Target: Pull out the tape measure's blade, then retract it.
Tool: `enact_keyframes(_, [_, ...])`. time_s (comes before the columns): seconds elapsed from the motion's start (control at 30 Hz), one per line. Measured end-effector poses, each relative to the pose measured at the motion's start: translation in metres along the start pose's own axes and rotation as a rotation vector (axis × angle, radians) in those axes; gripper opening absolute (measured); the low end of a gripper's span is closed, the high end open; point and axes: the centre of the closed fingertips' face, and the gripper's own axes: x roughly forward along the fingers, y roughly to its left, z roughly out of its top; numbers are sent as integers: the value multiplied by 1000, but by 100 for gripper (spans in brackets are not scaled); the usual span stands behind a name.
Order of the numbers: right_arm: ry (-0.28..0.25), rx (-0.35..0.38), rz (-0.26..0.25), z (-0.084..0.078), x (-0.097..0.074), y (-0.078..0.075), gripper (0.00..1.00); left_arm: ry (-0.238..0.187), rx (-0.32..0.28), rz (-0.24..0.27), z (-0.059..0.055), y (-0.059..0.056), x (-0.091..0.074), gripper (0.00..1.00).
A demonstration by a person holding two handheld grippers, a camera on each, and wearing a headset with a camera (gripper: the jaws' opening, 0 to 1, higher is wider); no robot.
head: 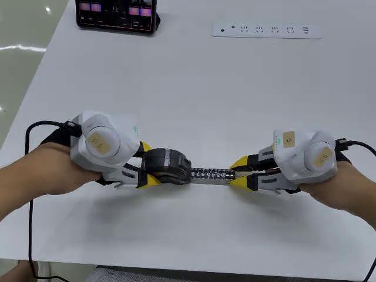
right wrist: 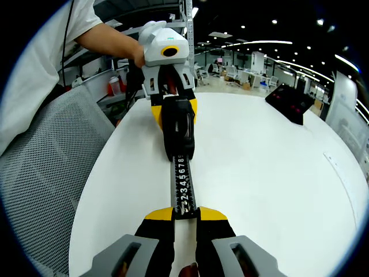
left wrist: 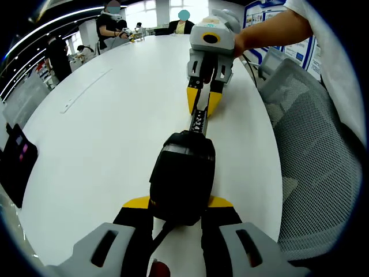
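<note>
A black tape measure case [head: 167, 165] lies low over the white table, held between the yellow-tipped jaws of my left gripper [head: 147, 164]. In the left gripper view the case [left wrist: 183, 176] sits between the fingertips [left wrist: 136, 202]. A short length of black blade with white numbers [head: 210, 174] runs from the case to my right gripper [head: 239, 172], which is shut on the blade's end. In the right gripper view the blade [right wrist: 182, 187] leads from my right gripper [right wrist: 184, 214] straight to the case [right wrist: 177, 128] and the left gripper [right wrist: 171, 108] behind it.
A white power strip [head: 266, 30] lies at the far side of the table [head: 194, 88]. A dark device with lit pink screens [head: 116, 14] stands at the far left. A grey mesh chair [left wrist: 311, 150] is by the table's edge. People sit in the distance.
</note>
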Motion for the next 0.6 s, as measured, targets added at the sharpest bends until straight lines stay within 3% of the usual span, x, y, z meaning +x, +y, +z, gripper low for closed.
enact_keyframes(0.6, [40,-10,-11,-13,-19,-1,9,5,7,-1,0,0,0,26])
